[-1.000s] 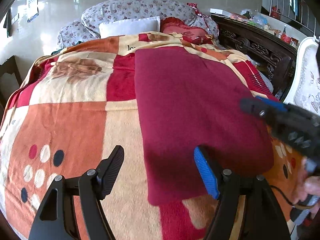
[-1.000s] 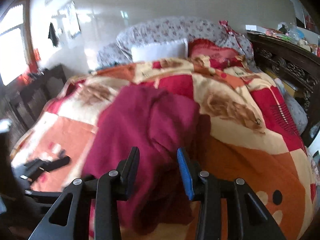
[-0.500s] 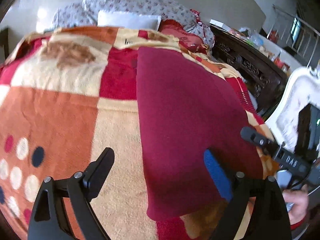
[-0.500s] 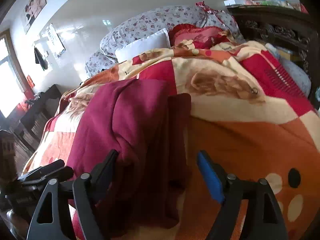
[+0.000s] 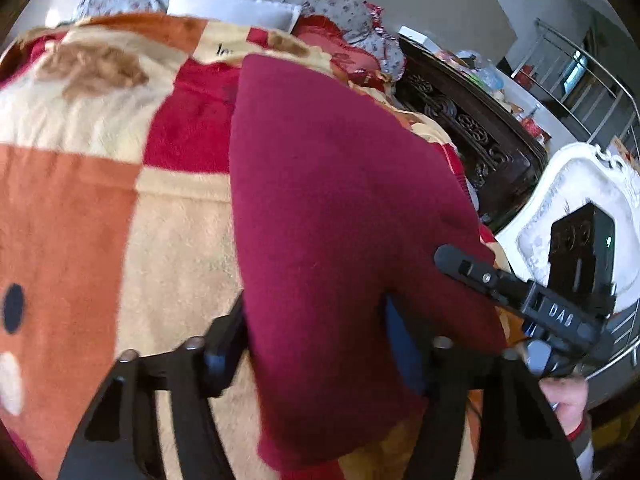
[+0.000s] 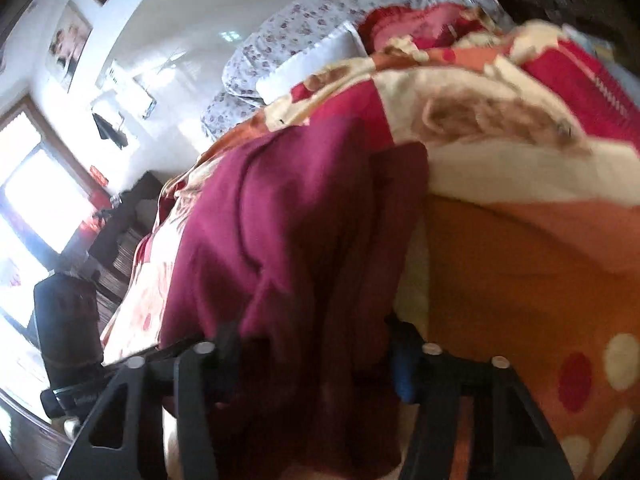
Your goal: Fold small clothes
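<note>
A dark red garment (image 5: 328,200) lies lengthwise on the patterned bed blanket (image 5: 80,208). My left gripper (image 5: 316,344) is wide open with the garment's near edge lying between its two fingers. My right gripper (image 6: 316,356) is also wide open, and the bunched near right part of the garment (image 6: 280,232) fills the gap between its fingers. The right gripper also shows in the left wrist view (image 5: 520,300), at the garment's right edge. The fingertips of both grippers are partly hidden by cloth.
Pillows (image 5: 236,8) lie at the head of the bed. A dark carved wooden frame (image 5: 472,136) and a white chair (image 5: 580,200) stand to the right of the bed. A dark cabinet (image 6: 120,220) and windows are on the left side.
Both grippers have moved forward and down onto the garment's near edge, so the cloth now sits between their fingers. The right gripper opened wider during the second.
</note>
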